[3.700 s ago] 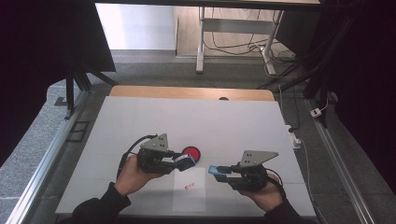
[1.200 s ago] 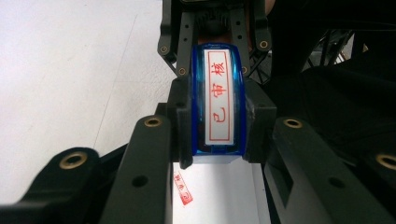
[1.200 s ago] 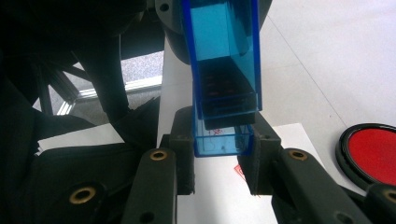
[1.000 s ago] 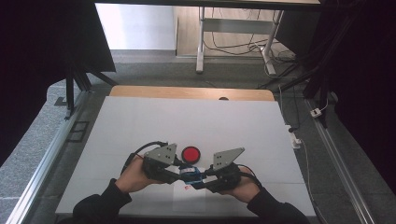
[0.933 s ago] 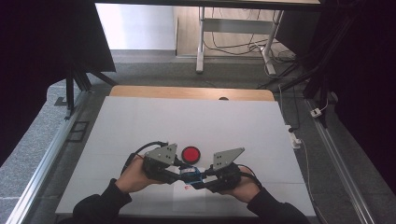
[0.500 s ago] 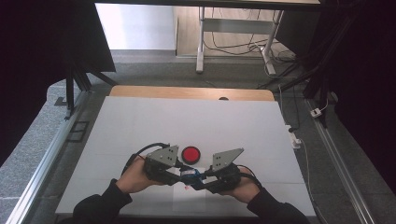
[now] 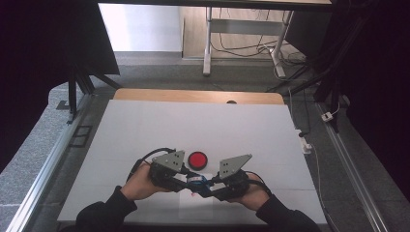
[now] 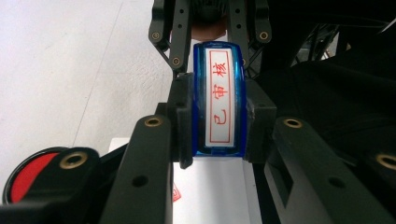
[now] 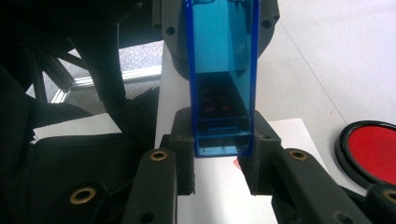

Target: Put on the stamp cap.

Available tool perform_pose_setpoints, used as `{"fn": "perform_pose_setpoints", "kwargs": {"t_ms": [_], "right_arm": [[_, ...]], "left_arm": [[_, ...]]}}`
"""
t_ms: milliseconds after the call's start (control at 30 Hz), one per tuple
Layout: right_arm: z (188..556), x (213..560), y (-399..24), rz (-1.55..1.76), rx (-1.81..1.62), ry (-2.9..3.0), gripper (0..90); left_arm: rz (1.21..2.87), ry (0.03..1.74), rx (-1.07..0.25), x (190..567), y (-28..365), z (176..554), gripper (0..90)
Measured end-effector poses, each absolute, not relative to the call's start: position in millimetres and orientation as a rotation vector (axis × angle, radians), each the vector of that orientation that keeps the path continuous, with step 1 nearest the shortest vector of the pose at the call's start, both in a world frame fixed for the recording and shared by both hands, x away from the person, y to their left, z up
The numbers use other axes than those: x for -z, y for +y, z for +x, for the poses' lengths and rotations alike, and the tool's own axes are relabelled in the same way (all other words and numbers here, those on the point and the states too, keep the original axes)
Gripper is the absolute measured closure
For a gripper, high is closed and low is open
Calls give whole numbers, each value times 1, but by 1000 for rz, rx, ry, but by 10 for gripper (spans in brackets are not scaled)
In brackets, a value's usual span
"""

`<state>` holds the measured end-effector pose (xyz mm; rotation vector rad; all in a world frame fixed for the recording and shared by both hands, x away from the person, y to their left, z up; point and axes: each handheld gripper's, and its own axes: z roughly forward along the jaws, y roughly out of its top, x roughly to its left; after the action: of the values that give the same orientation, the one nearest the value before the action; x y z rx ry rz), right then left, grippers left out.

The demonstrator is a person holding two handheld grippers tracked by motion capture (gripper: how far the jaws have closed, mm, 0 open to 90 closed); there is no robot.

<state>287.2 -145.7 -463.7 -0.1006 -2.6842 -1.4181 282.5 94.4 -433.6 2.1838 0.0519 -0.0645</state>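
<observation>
A blue stamp hangs just above the table's front middle, held between both grippers. My left gripper is shut on it. In the left gripper view its pads press the sides of the stamp, which bears a white label with red characters. My right gripper is shut on the opposite end. In the right gripper view the stamp shows as a clear blue casing between the jaws. Just behind the grippers lies a round red ink pad.
A white sheet lies under the grippers with a small red mark on it. The ink pad sits close to the right of my right gripper's jaws. A wooden strip edges the table's far side.
Since the earliest frame the two grippers, then apart, have come together at the front middle with the blue stamp between them. Over the last second nothing has visibly moved.
</observation>
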Motion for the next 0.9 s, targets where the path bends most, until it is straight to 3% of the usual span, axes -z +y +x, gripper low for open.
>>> {"fn": "perform_pose_setpoints", "kwargs": {"t_ms": [567, 900], "right_arm": [[287, 465, -146, -130, 1425, -2684, 677], [287, 465, -147, -177, 1439, -2699, 604]], "left_arm": [[2191, 59, 49, 431, 94, 282, 696], [2177, 88, 27, 428, 100, 283, 696]]}}
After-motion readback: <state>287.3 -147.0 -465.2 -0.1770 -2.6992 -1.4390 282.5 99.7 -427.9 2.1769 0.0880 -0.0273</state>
